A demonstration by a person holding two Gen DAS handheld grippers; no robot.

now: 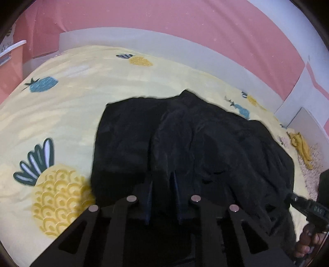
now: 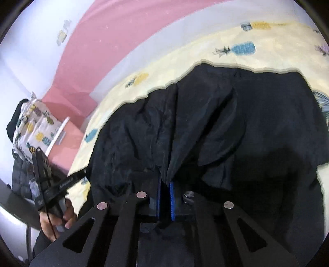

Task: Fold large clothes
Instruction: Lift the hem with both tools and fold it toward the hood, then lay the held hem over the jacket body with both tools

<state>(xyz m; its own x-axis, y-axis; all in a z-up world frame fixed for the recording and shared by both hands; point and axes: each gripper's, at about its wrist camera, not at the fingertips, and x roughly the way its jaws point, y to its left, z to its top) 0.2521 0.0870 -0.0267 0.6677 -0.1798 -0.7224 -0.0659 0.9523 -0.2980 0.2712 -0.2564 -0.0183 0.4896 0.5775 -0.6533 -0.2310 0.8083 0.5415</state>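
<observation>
On the left there's the yellow pineapple-print sheet covering the bed, with a pink wall behind it. My left claw sits low over the near edge of the black garment, fingers almost together with a fold of the dark cloth pinched between them (hard to see much, it's all black on black). The garment lies spread across the middle of the bed, rumpled. Further right, my right claw is clamped tight on another fold of that same near edge, blue pads squeezing the fabric. A yellow cloth lies off the bed's far right.
</observation>
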